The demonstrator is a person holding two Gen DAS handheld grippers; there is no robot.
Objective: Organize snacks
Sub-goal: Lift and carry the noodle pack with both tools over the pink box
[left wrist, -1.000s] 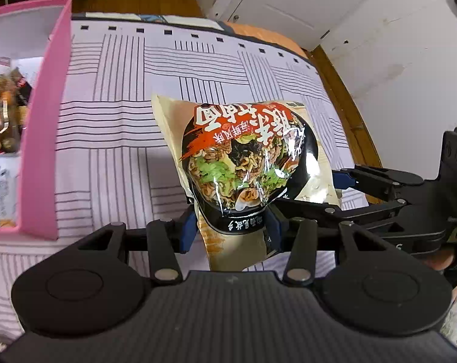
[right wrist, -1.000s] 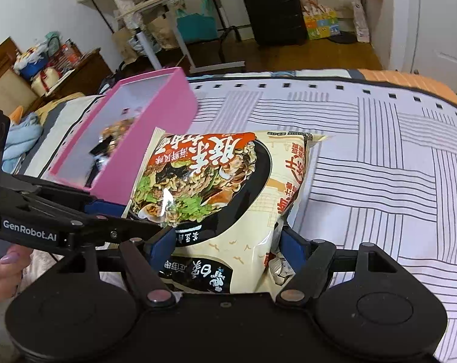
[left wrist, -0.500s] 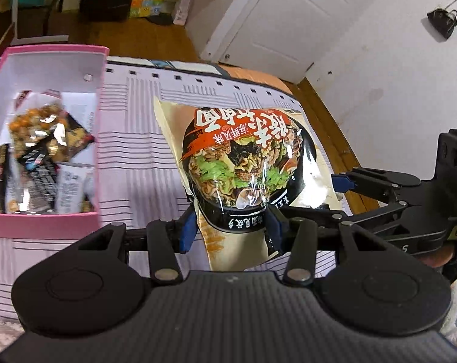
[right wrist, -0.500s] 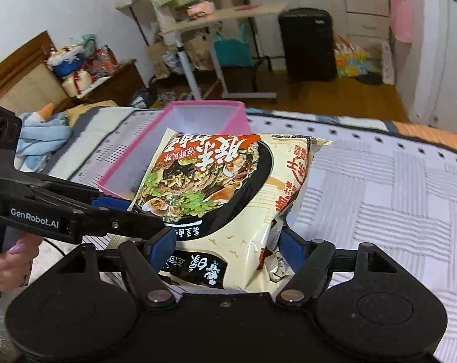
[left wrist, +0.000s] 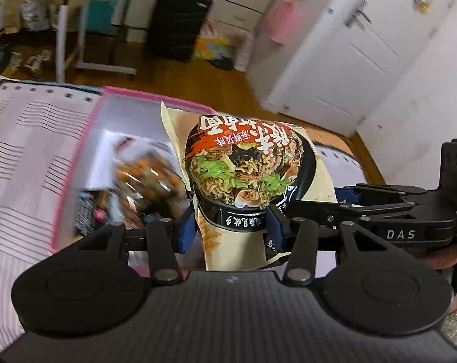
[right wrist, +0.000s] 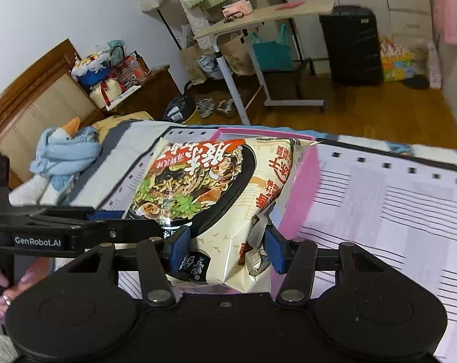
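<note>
Above the pink box, noodle packet, both jaws clamping its lower edge

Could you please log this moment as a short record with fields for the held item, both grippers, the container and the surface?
held item: cream-and-black noodle packet, lifted above the box
left gripper: shut on the packet's lower edge
right gripper: shut on the same packet's lower edge
container: pink rectangular box, open-topped, several snack packets inside, blurred
box position: on the striped bedsheet
packet state: not yet in the box
</note>
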